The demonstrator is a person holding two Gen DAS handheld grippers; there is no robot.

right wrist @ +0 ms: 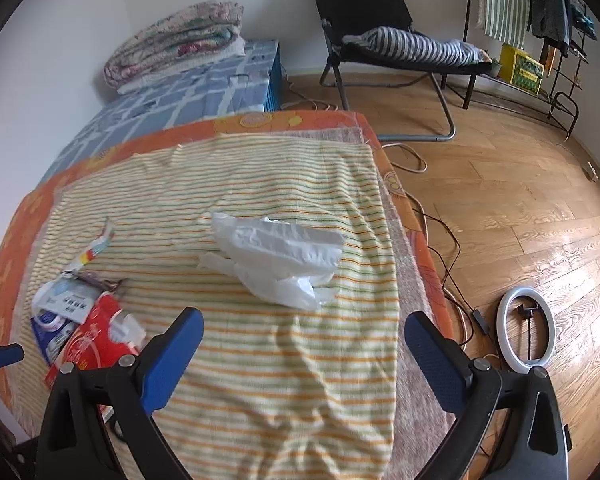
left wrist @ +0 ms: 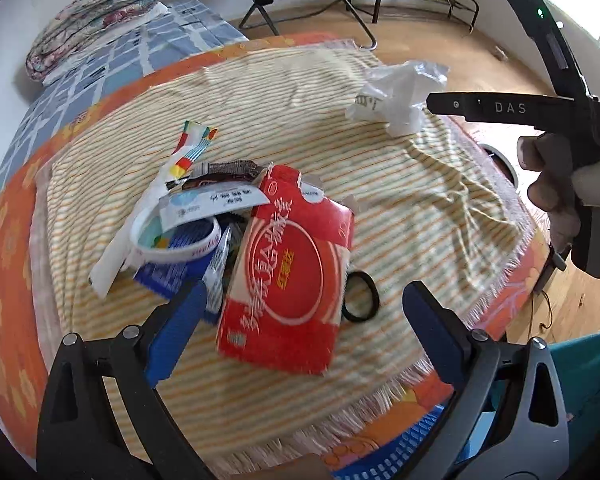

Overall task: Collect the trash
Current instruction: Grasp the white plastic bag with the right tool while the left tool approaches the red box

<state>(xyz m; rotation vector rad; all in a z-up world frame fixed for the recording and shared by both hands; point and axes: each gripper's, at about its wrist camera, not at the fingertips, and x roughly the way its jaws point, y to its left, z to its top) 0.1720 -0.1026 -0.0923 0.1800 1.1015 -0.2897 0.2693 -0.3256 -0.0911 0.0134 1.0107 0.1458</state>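
Note:
A pile of trash lies on the striped cloth (left wrist: 400, 208): a red carton (left wrist: 288, 268), a white band (left wrist: 172, 248), blue and white wrappers (left wrist: 168, 276), a colourful strip (left wrist: 192, 148) and a black ring (left wrist: 362, 296). My left gripper (left wrist: 304, 312) is open just above the red carton. A crumpled white plastic bag (left wrist: 400, 96) lies farther right; it also shows in the right wrist view (right wrist: 280, 264). My right gripper (right wrist: 304, 340) is open and empty, short of the bag. The pile with its red carton (right wrist: 96, 340) shows at left there.
The cloth covers an orange mat (right wrist: 260, 120) on a low bed. A folded quilt (right wrist: 176, 40) lies on a blue sheet behind. A black folding chair (right wrist: 380, 40), cables and a ring light (right wrist: 526, 328) are on the wooden floor at right.

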